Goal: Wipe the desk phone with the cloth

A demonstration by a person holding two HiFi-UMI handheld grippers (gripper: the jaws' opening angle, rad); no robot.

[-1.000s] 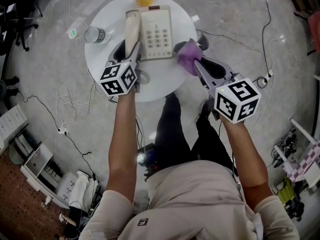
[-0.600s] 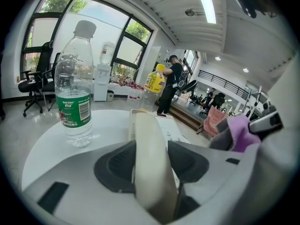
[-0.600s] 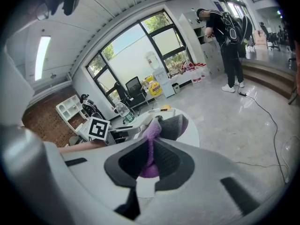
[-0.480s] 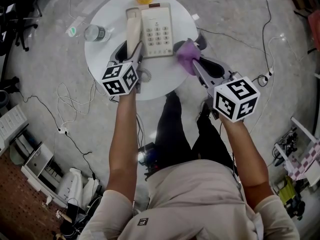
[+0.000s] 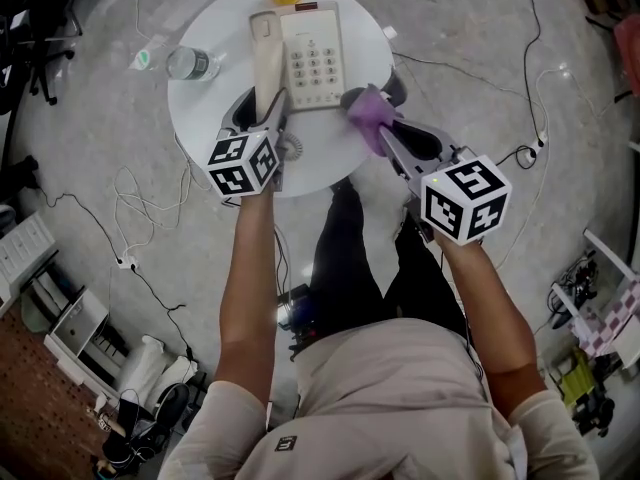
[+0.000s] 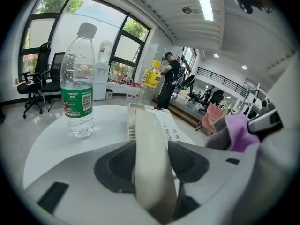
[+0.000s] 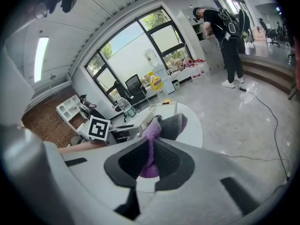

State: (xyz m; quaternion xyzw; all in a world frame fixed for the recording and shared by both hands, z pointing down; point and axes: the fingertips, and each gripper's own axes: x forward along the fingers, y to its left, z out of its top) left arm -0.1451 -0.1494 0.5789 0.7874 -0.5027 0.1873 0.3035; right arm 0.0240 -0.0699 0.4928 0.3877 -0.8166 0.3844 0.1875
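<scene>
No legible text, bottle label (image 6: 77, 102) and phone keypad (image 5: 313, 63) print too small to read

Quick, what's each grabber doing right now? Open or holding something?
Left gripper: closed on the phone handset.
Right gripper: closed on the purple cloth.

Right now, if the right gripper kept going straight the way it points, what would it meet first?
Probably the desk phone, at its near right corner, with the purple cloth in the right gripper touching first. It tilts downward, so the table might come first.
</scene>
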